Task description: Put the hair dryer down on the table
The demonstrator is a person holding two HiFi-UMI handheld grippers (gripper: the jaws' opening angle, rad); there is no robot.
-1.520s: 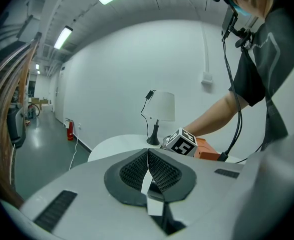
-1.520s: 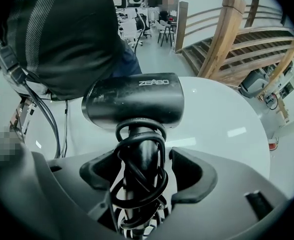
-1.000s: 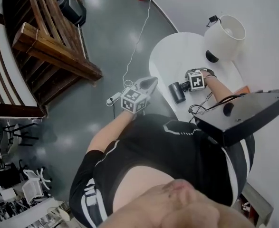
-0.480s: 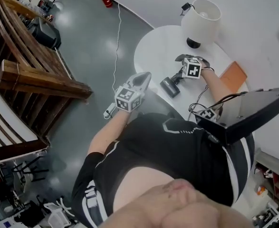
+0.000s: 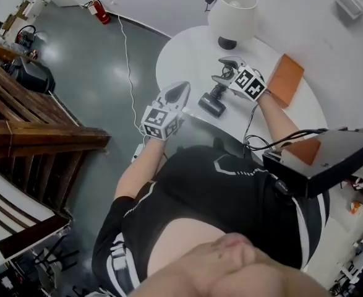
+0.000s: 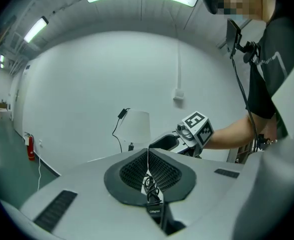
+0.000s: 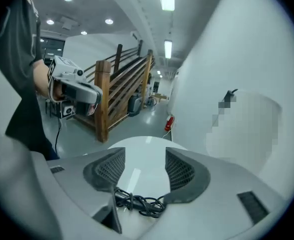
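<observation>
Round white table (image 5: 181, 60), glossy top. Black hair dryer (image 5: 212, 102) lies flat on it, near the edge closest to the person. White-shaded lamp (image 5: 232, 8) on a dark base stands at the far edge. Flat orange item (image 5: 284, 72), maybe a book, lies to the right, apart from both. Table stands on grey floor (image 5: 88, 73); red fire extinguisher (image 5: 98, 8) by the wall.

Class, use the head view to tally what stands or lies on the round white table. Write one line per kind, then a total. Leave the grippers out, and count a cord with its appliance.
Lamp: 1
Hair dryer: 1
Orange flat pad: 1
Total: 3
</observation>
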